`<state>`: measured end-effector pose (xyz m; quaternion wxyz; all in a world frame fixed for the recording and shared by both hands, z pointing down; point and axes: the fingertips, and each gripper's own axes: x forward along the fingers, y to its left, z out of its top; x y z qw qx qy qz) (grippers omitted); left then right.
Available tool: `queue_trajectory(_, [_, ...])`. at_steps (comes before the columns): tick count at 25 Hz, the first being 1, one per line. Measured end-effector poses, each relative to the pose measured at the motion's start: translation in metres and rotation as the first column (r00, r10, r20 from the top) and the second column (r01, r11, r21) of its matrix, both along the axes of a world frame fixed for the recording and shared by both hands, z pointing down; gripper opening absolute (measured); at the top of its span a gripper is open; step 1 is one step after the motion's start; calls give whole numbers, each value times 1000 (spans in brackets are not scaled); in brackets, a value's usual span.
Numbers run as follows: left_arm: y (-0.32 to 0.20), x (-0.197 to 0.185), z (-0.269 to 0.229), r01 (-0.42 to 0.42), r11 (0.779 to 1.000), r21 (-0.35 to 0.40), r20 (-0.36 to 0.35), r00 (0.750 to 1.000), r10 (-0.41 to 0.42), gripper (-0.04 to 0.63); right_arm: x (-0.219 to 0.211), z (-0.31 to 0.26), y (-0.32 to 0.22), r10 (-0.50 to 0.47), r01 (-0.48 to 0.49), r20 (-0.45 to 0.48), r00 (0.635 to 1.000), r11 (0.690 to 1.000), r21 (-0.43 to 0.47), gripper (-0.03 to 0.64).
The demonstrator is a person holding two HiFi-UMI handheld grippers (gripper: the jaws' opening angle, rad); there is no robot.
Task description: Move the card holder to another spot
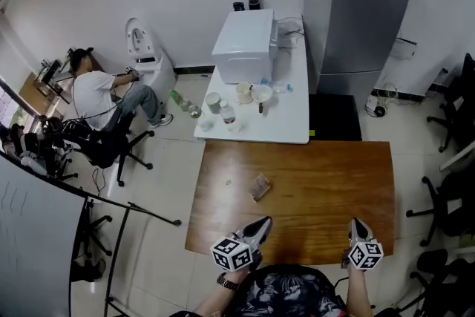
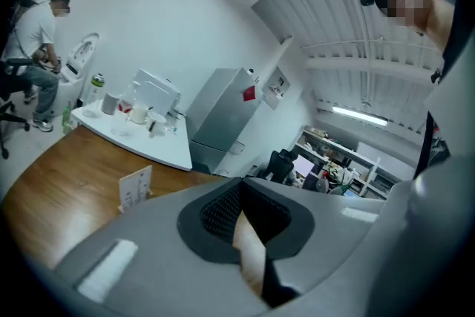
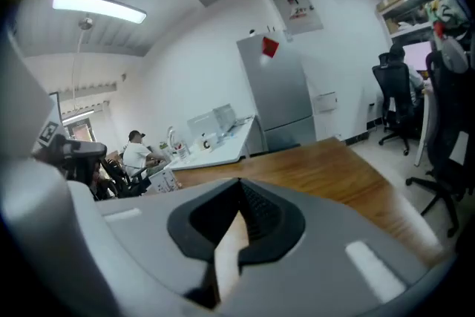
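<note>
The card holder (image 1: 260,187), a small clear stand with a pale card in it, stands upright near the middle of the wooden table (image 1: 334,182). My left gripper (image 1: 262,223) hovers at the table's near edge, a little short of the holder, jaws together and empty. In the left gripper view (image 2: 239,183) the holder (image 2: 135,187) stands ahead and to the left of the jaws. My right gripper (image 1: 358,226) is at the near edge further right, shut with nothing in it. The right gripper view (image 3: 240,182) shows the holder (image 3: 164,180) far off to the left.
Beyond the wooden table stands a white table (image 1: 289,122) with a white box (image 1: 245,44) and cups. A grey cabinet (image 1: 367,11) is at the back right. A person (image 1: 96,96) sits at the left. Office chairs (image 1: 449,197) flank the right side.
</note>
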<state>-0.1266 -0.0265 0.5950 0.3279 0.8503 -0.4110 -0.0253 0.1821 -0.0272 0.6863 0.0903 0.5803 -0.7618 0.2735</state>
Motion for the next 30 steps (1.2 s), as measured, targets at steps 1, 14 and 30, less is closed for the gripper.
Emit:
queue_trajectory(1, [-5,10,-2,-26,1000,10,-4,1000,26,0,16,-14,6,18,-18,-9,1000,999,29,9])
queue_trajectory(14, [15,102,-8,-307,951,47,46,951,305,0,53,-106,33,188,-184,-2,982,961,207,9])
queue_trajectory(30, [40,136,18,-479,878,-1,145,868,474,0,34,-89,24,141,-143,21,990,978,155,9])
